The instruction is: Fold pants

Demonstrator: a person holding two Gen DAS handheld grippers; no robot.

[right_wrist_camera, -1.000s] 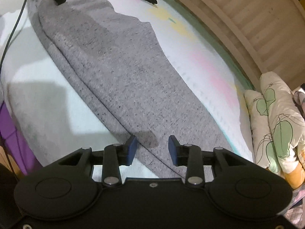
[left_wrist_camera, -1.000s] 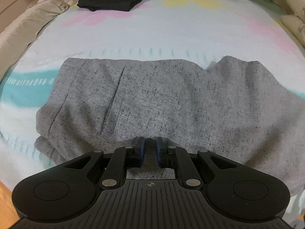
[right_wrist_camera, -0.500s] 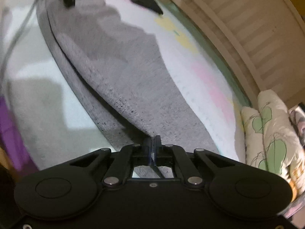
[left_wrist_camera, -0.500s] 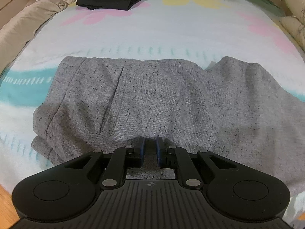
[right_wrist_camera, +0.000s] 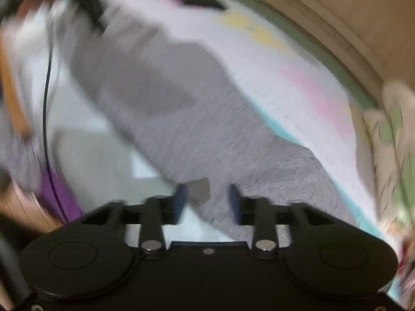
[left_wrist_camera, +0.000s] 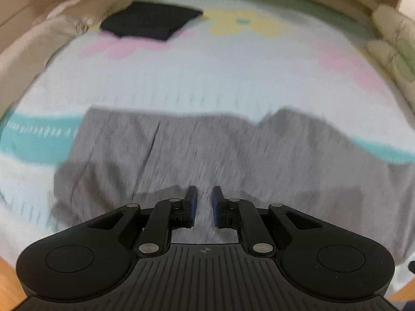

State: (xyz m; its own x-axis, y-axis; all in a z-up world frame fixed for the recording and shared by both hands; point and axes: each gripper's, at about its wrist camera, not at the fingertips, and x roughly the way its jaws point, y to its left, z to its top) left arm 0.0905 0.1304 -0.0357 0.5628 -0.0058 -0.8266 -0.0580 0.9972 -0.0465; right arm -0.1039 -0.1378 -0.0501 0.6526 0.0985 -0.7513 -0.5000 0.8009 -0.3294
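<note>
Fingers first: the left gripper (left_wrist_camera: 202,202) shows its blue pads a narrow slot apart with grey cloth running up between them, and through this blur it looks pinched on the near edge of the grey sweatpants (left_wrist_camera: 207,150), though I can't be sure the pads bite. Over on the other side, the right gripper (right_wrist_camera: 207,199) has its jaws opening, pads well apart, the hem edge of the pants lying in the gap but nothing pressing on it. The pants stretch crosswise over the flowered bed sheet (left_wrist_camera: 220,77), their long axis running left to right in the left view, and diagonally away toward the upper left in the right view. So the cloth lies just ahead of and under both sets of fingers; the right hand sits at the leg end, the left nearer the waist, by my guess. A folded black garment (left_wrist_camera: 150,23) waits at the far side, well apart.
</note>
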